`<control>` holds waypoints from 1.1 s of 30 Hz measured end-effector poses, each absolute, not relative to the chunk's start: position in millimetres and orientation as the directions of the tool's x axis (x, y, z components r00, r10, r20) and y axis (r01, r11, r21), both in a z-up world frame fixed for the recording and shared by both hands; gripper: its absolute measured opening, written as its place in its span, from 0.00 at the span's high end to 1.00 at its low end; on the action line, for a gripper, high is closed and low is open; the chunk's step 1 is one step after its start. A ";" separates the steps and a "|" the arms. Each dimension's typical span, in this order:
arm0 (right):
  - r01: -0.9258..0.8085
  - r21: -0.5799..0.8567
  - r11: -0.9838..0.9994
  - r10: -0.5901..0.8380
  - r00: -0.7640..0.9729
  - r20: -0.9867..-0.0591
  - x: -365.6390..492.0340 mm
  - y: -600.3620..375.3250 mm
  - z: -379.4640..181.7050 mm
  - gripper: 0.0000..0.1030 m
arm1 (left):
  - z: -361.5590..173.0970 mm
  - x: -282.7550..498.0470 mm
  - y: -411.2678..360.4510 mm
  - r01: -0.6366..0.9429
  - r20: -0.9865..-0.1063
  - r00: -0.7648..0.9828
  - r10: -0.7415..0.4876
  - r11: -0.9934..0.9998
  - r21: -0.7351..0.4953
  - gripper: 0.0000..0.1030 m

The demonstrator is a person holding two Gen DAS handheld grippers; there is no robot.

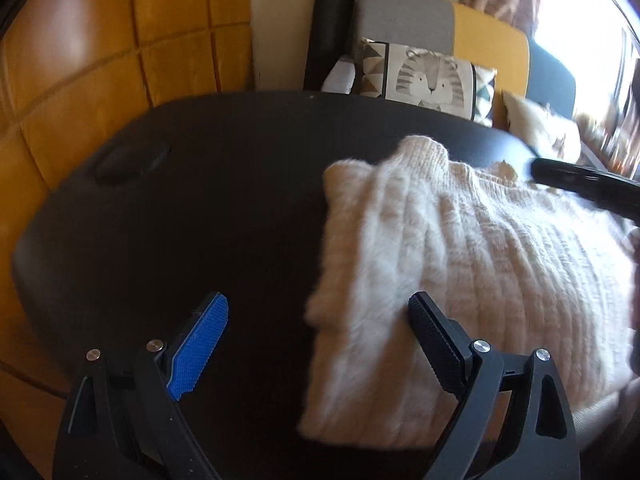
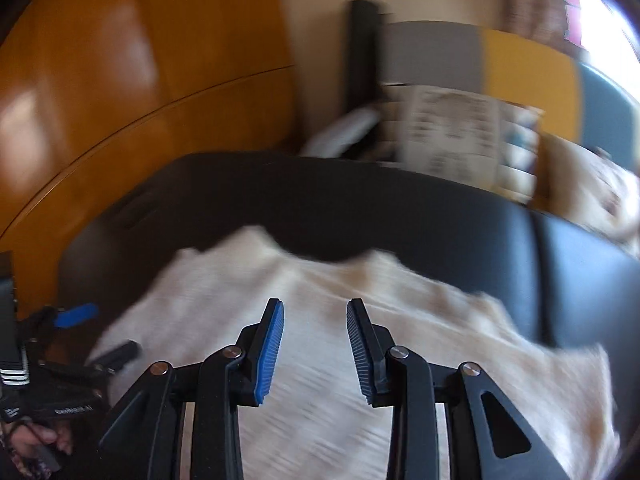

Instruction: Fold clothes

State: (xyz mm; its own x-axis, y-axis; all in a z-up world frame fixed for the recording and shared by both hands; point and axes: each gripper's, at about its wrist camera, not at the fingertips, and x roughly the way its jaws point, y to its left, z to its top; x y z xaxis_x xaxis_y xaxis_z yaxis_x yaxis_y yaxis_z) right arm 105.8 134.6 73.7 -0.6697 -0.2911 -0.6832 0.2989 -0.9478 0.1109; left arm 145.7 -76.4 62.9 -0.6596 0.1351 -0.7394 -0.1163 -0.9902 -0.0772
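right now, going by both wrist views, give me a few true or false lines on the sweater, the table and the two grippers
1. The sweater is cream knit. True.
2. It lies on a white table. False: the table is black.
3. The left gripper pinches a sleeve. False: its jaws stand wide open, with only the sweater's edge seen between the fingers and nothing gripped.
4. The right gripper has nothing between its pads. True: its jaws stand apart above the sweater.
5. A cushion with a tiger face sits behind the table. True.
6. The sweater covers the whole table. False: the table's left part is bare.
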 end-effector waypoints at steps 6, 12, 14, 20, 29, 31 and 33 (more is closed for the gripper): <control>0.420 0.076 -0.904 -0.318 -0.543 -0.777 62.8 73.2 55.3 0.68 | 53.9 162.3 -95.1 -0.164 -0.728 -0.644 0.233 -0.972 -0.167 0.09; 0.384 0.101 -0.918 -0.296 -0.492 -0.819 43.8 63.3 31.9 0.68 | 49.9 181.2 -105.9 -0.298 -0.659 -0.610 0.440 -0.898 -0.323 0.09; 0.372 0.122 -0.920 -0.311 -0.504 -0.806 46.6 67.2 27.3 0.68 | 47.8 184.3 -105.6 -0.334 -0.649 -0.603 0.464 -0.885 -0.324 0.11; 0.335 0.220 -0.916 -0.377 -0.528 -0.761 51.6 83.2 17.3 0.68 | 44.0 179.4 -86.3 -0.374 -0.676 -0.575 0.461 -0.883 -0.284 0.68; 0.399 0.108 -0.911 -0.318 -0.510 -0.799 40.6 60.6 25.4 0.68 | 54.2 176.9 -77.8 -0.411 -0.745 -0.516 0.423 -0.885 -0.218 0.83; 0.425 0.066 -0.903 -0.295 -0.499 -0.815 33.7 49.5 23.9 0.68 | 55.0 176.4 -77.1 -0.416 -0.767 -0.491 0.414 -0.885 -0.211 0.83; 0.451 0.026 -0.892 -0.271 -0.488 -0.830 26.7 38.5 22.5 0.68 | 55.2 177.1 -76.9 -0.417 -0.779 -0.484 0.399 -0.888 -0.195 0.83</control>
State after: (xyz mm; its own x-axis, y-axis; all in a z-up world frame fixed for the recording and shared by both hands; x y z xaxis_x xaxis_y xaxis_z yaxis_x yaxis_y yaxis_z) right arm 26.7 38.4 22.5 -0.4881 -0.2709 -0.8297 0.4515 -0.8919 0.0256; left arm 177.1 -76.9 55.2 -0.4839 0.3986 -0.7791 -0.4169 -0.8877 -0.1953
